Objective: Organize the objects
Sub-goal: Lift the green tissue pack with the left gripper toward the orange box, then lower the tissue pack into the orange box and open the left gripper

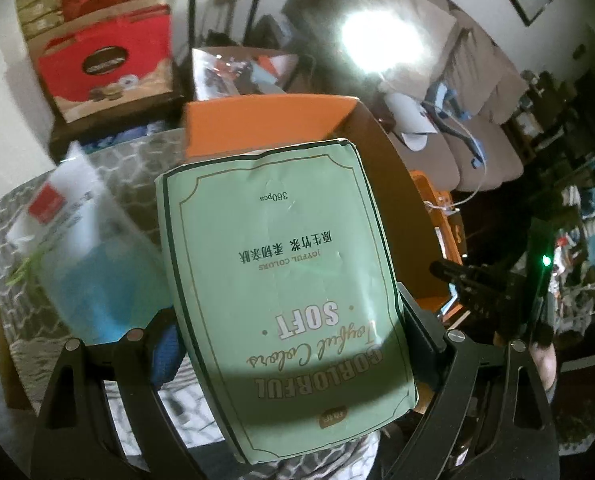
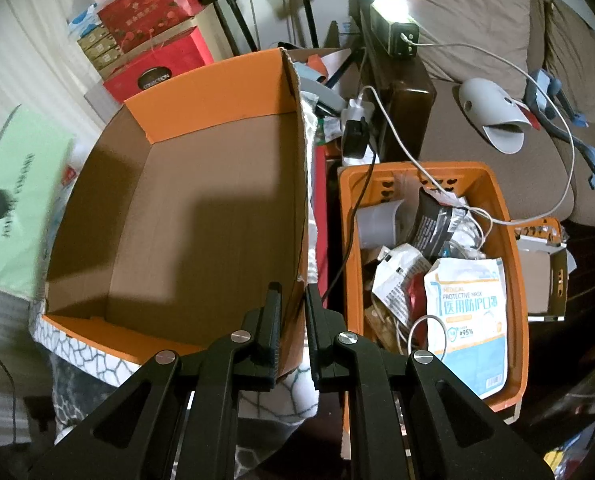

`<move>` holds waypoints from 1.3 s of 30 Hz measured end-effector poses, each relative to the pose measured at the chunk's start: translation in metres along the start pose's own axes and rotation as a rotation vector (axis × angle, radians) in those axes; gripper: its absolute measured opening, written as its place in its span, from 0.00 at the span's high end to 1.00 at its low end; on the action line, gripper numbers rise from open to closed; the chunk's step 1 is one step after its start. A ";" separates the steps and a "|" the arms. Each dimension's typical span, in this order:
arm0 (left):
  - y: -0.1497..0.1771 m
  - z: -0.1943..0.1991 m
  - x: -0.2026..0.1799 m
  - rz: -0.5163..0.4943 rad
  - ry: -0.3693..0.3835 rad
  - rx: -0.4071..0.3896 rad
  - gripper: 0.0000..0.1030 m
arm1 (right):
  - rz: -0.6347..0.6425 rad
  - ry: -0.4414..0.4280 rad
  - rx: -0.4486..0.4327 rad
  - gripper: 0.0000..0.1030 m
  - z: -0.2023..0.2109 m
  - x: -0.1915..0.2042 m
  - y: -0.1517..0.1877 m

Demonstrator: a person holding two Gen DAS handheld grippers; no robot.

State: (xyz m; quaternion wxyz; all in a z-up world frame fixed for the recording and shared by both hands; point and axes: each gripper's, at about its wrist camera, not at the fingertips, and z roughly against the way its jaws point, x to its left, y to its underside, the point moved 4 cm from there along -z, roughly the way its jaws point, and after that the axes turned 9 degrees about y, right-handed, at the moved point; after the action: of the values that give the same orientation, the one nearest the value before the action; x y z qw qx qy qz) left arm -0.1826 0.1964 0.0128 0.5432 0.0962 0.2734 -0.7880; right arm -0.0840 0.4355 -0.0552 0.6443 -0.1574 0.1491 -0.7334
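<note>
My left gripper point(image 1: 293, 340) is shut on a green tissue pack point(image 1: 281, 272) printed "SOFT" and holds it up in front of the open cardboard box point(image 1: 265, 124). The same pack shows at the left edge of the right wrist view point(image 2: 13, 200). My right gripper point(image 2: 293, 300) is shut on the right wall of the orange-rimmed cardboard box point(image 2: 201, 208), one finger inside and one outside. The box interior is bare. The right gripper also shows at the right of the left wrist view point(image 1: 477, 284).
A blue-and-white packet point(image 1: 85, 248) lies left of the box on a patterned cloth point(image 1: 137, 168). An orange plastic basket point(image 2: 513, 240) with mask packs and cables stands right of the box. Red gift boxes point(image 2: 153, 36) are stacked behind. A brown sofa point(image 2: 497, 128) lies to the right.
</note>
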 end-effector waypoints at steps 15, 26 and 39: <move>-0.012 -0.115 -0.042 0.016 0.023 0.135 0.14 | -0.014 -0.021 0.001 0.89 0.001 -0.002 0.000; -0.008 -0.162 -0.050 0.071 0.022 0.196 0.14 | -0.018 -0.027 0.001 0.89 0.001 -0.001 0.000; -0.005 -0.184 -0.059 0.123 0.079 0.241 0.11 | -0.024 -0.029 0.002 0.89 0.001 -0.001 0.000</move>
State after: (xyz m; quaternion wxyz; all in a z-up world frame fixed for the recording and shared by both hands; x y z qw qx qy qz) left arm -0.1910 0.3441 -0.1124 0.5636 0.2082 0.1914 -0.7761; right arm -0.0835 0.4361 -0.0543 0.6378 -0.1690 0.1371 -0.7388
